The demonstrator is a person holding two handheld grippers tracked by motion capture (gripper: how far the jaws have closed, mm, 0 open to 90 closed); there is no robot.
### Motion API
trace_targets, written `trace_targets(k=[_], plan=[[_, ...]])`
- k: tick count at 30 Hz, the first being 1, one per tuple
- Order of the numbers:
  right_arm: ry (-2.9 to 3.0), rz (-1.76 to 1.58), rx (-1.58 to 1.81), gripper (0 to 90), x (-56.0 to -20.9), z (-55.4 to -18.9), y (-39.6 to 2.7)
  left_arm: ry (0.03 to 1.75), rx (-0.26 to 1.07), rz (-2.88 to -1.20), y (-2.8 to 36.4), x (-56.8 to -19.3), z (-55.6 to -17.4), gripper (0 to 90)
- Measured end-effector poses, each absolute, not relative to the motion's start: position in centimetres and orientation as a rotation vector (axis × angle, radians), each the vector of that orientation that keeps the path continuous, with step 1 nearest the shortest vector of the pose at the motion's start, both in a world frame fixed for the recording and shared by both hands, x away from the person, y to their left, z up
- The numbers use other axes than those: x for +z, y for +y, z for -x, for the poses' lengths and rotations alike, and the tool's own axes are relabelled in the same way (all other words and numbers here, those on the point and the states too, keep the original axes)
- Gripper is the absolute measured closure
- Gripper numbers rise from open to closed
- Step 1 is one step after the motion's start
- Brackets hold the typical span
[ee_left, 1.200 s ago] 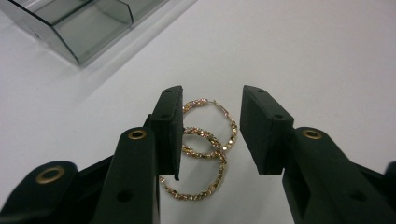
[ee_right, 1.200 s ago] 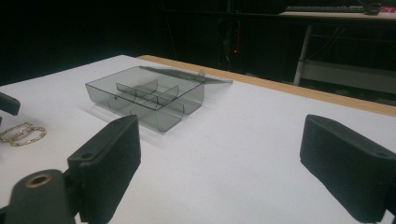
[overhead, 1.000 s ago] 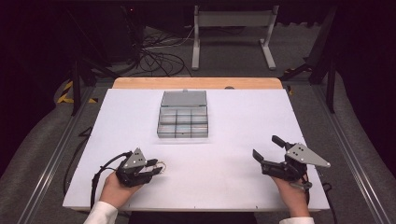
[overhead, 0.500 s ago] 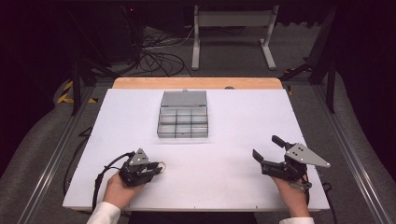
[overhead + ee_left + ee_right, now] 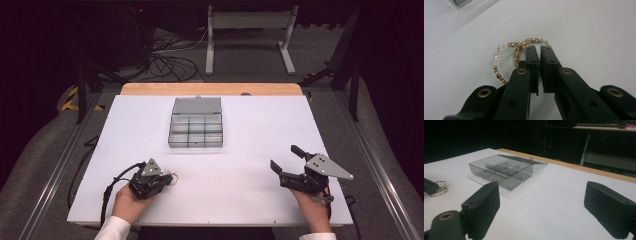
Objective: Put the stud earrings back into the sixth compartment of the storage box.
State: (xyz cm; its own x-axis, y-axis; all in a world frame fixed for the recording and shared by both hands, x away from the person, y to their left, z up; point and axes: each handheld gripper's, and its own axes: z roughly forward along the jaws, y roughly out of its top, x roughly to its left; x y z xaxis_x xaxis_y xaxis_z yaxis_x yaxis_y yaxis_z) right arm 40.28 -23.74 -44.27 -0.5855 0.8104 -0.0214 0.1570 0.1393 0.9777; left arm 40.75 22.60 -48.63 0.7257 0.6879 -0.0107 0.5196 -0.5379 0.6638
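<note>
Two gold beaded hoop earrings lie overlapping on the white table at the near left. My left gripper is down on them, its jaws closed to a thin slit with a bit of one hoop caught between. From above, the left gripper points right, with the earrings at its tip. My right gripper rests open at the near right, holding nothing, and faces the clear compartment box. The right gripper view also shows the earrings at far left.
The clear compartment box stands at the table's middle back, its lid flat open behind it. A wooden strip runs along the far edge. Black cable trails from the left gripper. Bare white table lies between the grippers.
My left gripper has crept slightly to the right at the earrings. The right gripper and the box have not moved.
</note>
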Motion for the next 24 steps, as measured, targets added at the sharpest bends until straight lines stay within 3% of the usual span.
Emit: trace_targets(k=[13, 24], plan=[[1.858, -0.931, 1.478, 14.5, -44.3, -40.3, -23.8, 0.818, 0.424, -2.188, 22.6, -46.9, -40.8, 85.7], [1.862, -0.919, 1.492, 14.5, -44.3, -40.3, -23.9, 0.764, 0.398, -2.131, 22.0, -45.7, -41.8, 85.7]])
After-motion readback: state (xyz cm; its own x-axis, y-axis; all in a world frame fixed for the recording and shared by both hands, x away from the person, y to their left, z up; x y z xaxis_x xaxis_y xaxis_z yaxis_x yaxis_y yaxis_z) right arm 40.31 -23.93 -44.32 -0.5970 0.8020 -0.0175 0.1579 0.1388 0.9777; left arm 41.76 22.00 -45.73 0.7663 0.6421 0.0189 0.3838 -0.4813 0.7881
